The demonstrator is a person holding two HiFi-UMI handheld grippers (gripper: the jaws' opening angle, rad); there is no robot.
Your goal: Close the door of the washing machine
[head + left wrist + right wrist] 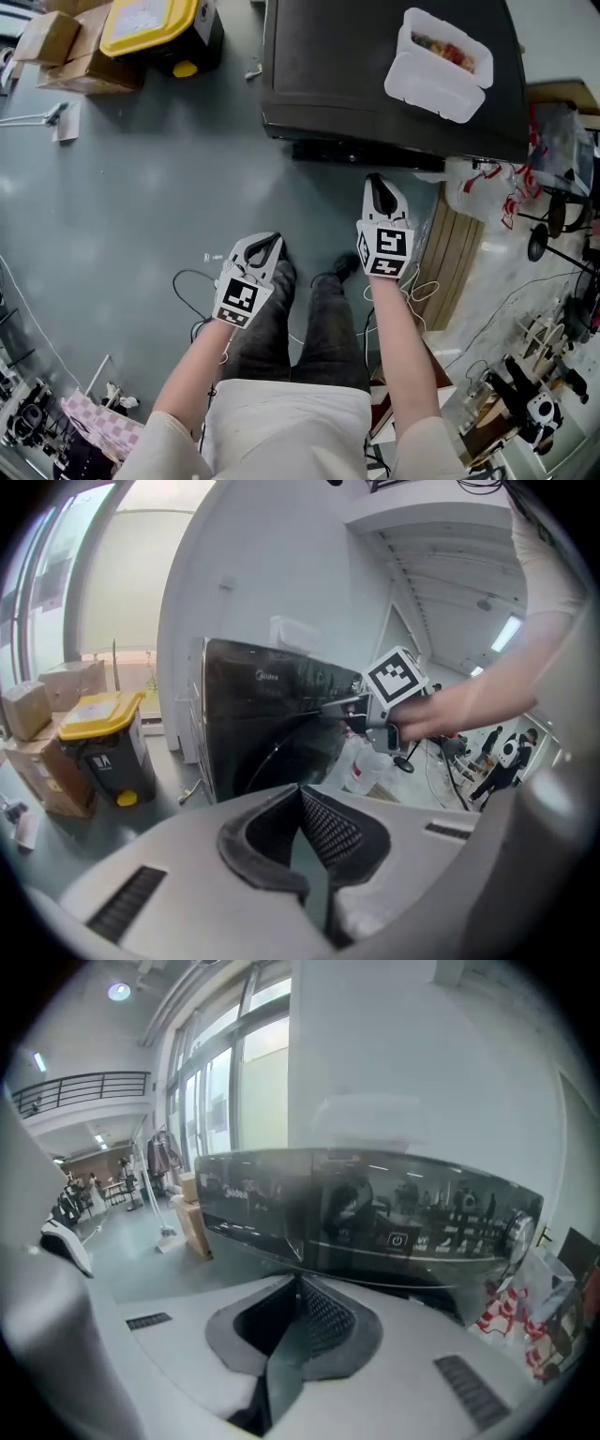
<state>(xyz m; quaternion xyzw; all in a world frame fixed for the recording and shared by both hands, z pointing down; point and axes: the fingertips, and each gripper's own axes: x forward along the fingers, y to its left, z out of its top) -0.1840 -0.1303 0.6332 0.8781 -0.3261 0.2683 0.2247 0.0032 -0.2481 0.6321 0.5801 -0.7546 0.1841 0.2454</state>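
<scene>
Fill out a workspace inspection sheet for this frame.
Surface: smooth grey floor.
Job's things: black front-loading washing machine; its round door, latching not discernible.
Clutter: white plastic food box on machine; yellow-lidded black bin; cardboard boxes; red-and-white plastic bags.
Grippers: left gripper shut, empty; right gripper shut, empty, near machine's front.
Cables: thin black cable looped on floor.
Surroundings: tall windows; equipment stands at right.

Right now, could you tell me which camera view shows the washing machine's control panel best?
The right gripper view: the control panel faces it, with power symbol and dial visible. The left gripper view sees the washing machine obliquely; the head view shows only its top.
</scene>
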